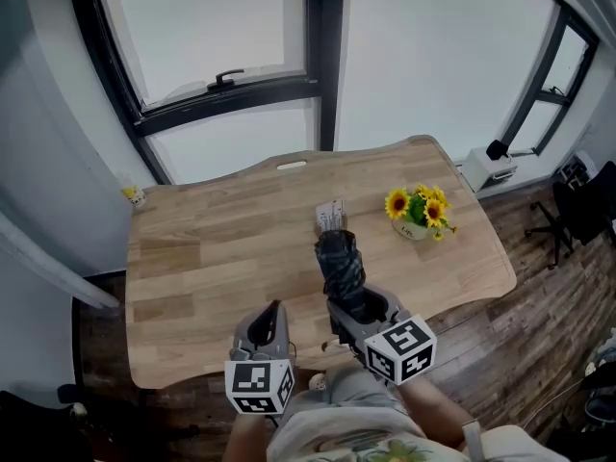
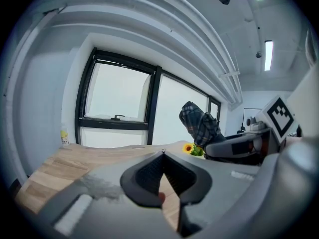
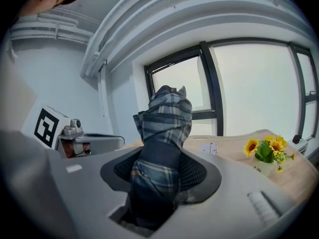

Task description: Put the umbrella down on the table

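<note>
gripping the folded plaid umbrella [image 1: 342, 263] in the right gripper [image 1: 358, 304], with jaws clamped on its dark band, held it over the near part of the wooden table [image 1: 212, 258]. kept the left gripper [image 1: 272, 316] just beside, with jaws together on nothing. faced a small white card [image 1: 330, 216] just beyond the umbrella, sunflowers [image 1: 419, 215] to its right, a yellow bottle [image 1: 133, 195] at the far left corner. looked toward a black-framed window [image 1: 221, 80] above dark plank floor [image 1: 539, 287].
</note>
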`<state>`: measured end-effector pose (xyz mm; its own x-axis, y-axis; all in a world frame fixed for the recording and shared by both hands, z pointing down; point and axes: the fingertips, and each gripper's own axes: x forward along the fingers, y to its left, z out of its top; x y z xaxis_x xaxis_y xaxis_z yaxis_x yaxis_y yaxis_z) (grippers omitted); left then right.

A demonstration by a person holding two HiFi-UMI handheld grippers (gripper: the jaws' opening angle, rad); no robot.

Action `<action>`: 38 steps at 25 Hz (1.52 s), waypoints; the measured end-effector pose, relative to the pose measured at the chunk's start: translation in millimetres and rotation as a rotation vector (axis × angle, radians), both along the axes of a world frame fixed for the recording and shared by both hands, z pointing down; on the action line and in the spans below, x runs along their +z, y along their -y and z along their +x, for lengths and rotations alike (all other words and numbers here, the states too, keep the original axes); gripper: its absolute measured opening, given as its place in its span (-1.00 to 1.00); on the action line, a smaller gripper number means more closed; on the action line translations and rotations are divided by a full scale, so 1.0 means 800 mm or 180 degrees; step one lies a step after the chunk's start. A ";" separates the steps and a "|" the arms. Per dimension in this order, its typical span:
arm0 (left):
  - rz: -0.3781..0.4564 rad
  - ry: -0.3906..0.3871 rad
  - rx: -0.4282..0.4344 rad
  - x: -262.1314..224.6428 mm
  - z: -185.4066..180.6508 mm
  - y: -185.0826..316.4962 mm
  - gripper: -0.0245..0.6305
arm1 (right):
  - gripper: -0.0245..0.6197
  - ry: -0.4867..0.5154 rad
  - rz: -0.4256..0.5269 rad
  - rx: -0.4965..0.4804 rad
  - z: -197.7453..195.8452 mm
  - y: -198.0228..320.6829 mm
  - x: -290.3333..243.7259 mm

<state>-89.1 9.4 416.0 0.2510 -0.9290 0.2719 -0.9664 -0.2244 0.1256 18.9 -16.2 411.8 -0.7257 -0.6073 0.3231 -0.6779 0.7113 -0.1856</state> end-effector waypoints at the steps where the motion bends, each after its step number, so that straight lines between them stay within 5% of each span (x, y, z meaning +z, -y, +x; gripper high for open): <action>1: -0.0006 -0.0007 -0.0011 0.002 -0.002 0.000 -0.93 | -0.28 -0.0010 -0.0007 -0.0011 -0.001 0.000 0.002; 38: -0.0118 -0.0105 -0.0100 0.025 -0.062 0.119 -0.93 | -0.27 -0.0218 -0.0301 -0.0168 -0.059 0.107 0.051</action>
